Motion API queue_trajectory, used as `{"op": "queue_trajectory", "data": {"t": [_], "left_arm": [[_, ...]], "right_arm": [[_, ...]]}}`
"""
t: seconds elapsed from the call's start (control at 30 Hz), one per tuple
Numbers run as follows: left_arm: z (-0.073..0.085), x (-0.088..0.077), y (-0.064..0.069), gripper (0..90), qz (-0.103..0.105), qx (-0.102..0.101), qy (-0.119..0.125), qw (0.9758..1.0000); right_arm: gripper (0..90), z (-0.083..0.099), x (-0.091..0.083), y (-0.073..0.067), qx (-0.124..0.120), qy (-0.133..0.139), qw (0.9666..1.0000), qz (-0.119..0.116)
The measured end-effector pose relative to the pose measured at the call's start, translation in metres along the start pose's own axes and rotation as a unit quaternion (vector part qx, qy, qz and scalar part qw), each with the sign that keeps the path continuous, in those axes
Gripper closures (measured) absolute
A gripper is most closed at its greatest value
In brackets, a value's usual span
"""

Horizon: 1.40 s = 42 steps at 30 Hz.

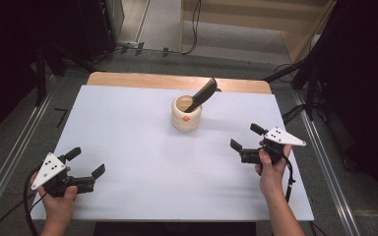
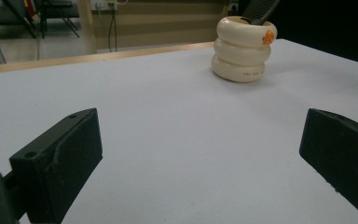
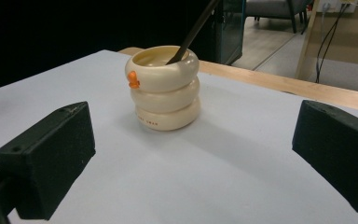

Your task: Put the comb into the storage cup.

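A cream cup (image 1: 186, 114) shaped like three stacked rings, with a small orange mark on its side, stands upright at the far middle of the white sheet (image 1: 142, 147). A dark utensil (image 1: 204, 93) leans out of it toward the far right. My left gripper (image 1: 85, 162) rests near the front left, open and holding nothing. My right gripper (image 1: 246, 137) sits at the right, open, with its jaws turned toward the cup. The cup (image 2: 239, 49) lies far ahead of the left gripper (image 2: 198, 158). In the right gripper view the cup (image 3: 165, 88) and utensil (image 3: 193, 30) stand closer, ahead of the open right gripper (image 3: 191, 158).
The white sheet covers a wooden table whose bare strip (image 1: 152, 81) shows along the far edge. Metal rails (image 1: 10, 157) run along both sides of the table. Cables and dark stands (image 1: 305, 73) sit on the floor beyond.
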<state>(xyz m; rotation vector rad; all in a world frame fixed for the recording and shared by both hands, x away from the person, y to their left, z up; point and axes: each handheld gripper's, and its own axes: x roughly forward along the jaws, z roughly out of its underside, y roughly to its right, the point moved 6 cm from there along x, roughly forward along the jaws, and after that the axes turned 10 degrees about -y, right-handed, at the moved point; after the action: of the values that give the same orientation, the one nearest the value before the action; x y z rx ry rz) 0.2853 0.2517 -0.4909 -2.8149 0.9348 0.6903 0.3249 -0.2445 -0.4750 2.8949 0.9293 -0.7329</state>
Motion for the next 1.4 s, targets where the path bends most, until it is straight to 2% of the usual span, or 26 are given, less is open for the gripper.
{"op": "queue_trajectory", "data": {"t": [0.97, 1.4], "left_arm": [[0.0, 0.001, -0.002, 0.0, 0.0, 0.003, -0.001, 1.0], [-0.001, -0.001, -0.003, 0.0, -0.004, 0.008, 0.0, 1.0]], "right_arm": [[0.0, 0.051, -0.038, 0.01, 0.017, -0.003, 0.9996, 0.021], [0.0, 0.077, -0.058, 0.015, 0.025, -0.011, 0.9987, 0.042]]}}
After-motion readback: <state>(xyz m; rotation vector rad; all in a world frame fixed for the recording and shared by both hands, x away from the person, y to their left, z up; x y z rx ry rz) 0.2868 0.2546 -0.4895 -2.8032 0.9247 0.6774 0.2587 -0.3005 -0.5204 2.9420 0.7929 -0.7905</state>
